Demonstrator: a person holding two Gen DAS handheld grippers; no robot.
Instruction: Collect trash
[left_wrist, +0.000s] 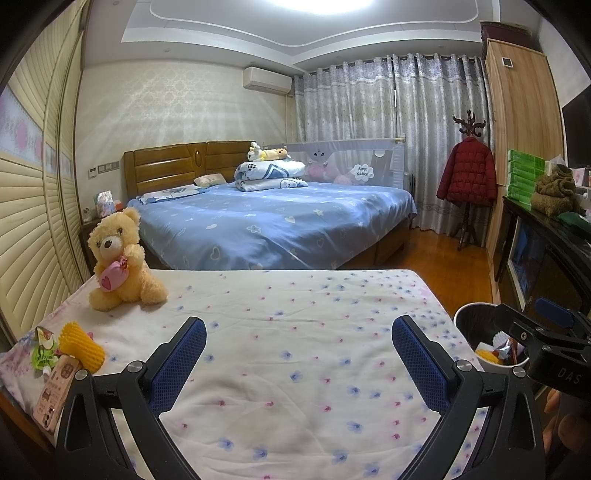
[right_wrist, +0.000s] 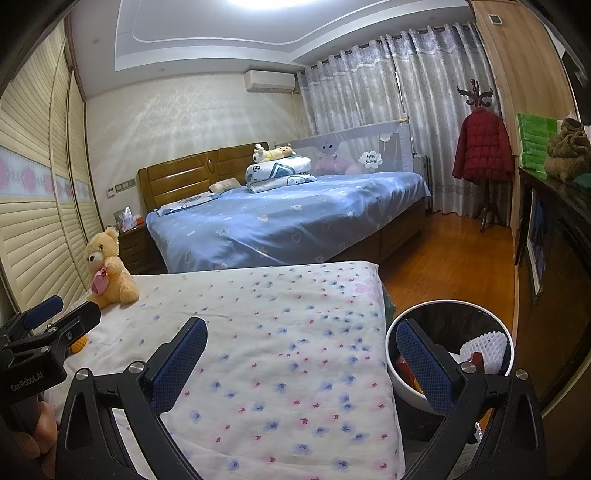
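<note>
My left gripper is open and empty over a small bed's floral sheet. At that bed's left edge lie a yellow foam net, a green wrapper and a pink carton, left of my left fingers. A white bin with a black liner stands on the floor by the bed's right side. It holds a white foam net and red wrappers. My right gripper is open and empty, its right finger in front of the bin. The bin shows in the left wrist view too.
A yellow teddy bear sits at the small bed's far left corner. Beyond is a large bed with a blue cover. Louvred wardrobe doors line the left. A dark cabinet and wooden floor lie to the right.
</note>
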